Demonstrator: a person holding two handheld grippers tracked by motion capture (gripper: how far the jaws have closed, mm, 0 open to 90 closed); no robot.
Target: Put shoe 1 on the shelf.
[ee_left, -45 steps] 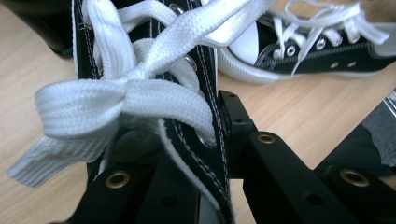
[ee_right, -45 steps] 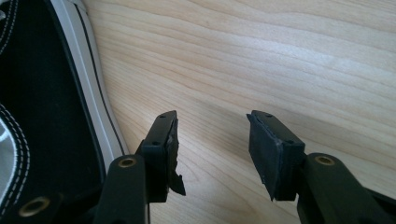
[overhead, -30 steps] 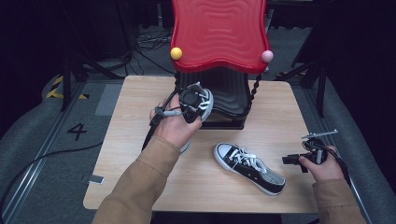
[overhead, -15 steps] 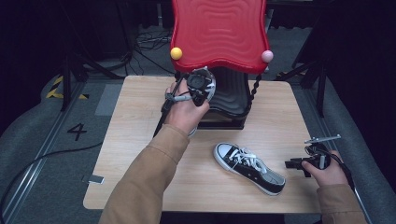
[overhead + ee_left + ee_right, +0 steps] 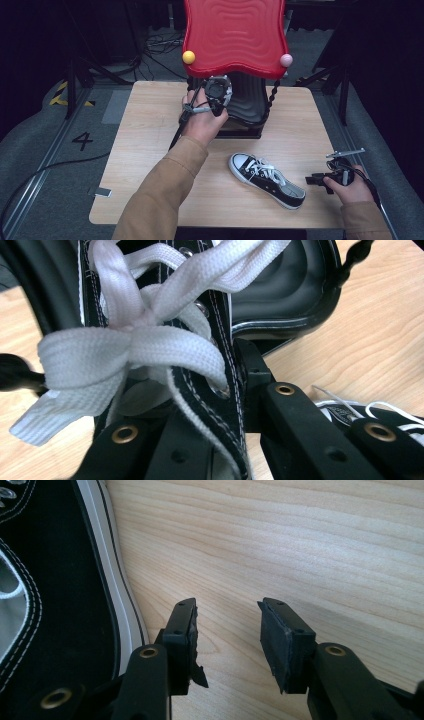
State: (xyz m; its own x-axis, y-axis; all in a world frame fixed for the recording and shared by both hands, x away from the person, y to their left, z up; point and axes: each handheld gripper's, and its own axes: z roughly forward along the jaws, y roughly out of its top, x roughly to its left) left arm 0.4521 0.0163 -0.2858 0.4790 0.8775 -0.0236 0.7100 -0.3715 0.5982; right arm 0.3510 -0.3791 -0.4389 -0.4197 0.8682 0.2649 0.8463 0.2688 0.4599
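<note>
Wooden bench on grey floor, dark room behind. At the far edge, red-topped shoe rack with black shelf below. Left gripper raised at the rack's front, fingers clamped on the collar of 1 black sneaker, white laces bunched before its camera. Second sneaker lying flat on the bench, near front right. Right gripper just beside its heel, fingers parted, just been opening, nothing between.
</note>
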